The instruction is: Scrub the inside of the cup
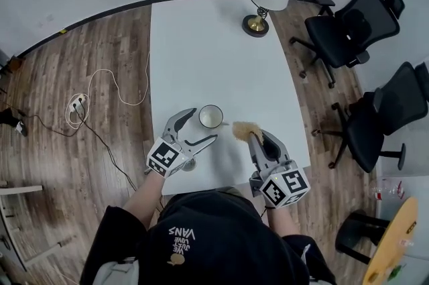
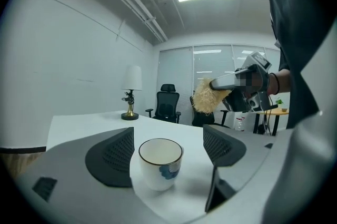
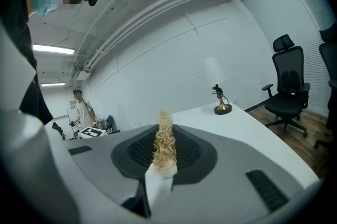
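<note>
White table (image 1: 201,42) bears the cup (image 1: 210,116) between the left gripper's (image 1: 202,125) spread jaws; the right gripper (image 1: 259,137) clamps a fibrous scrubber (image 1: 242,130) just beside it

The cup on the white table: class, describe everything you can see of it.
The cup is a small white tumbler, ceramic by its look, with a thin dark rim and a blue mark on its side; no handle shows. It stands upright and looks empty, its inside pale cream. It rests on the white table, between the open jaws of the left gripper, with a gap at each side, so neither pad touches it.
</note>
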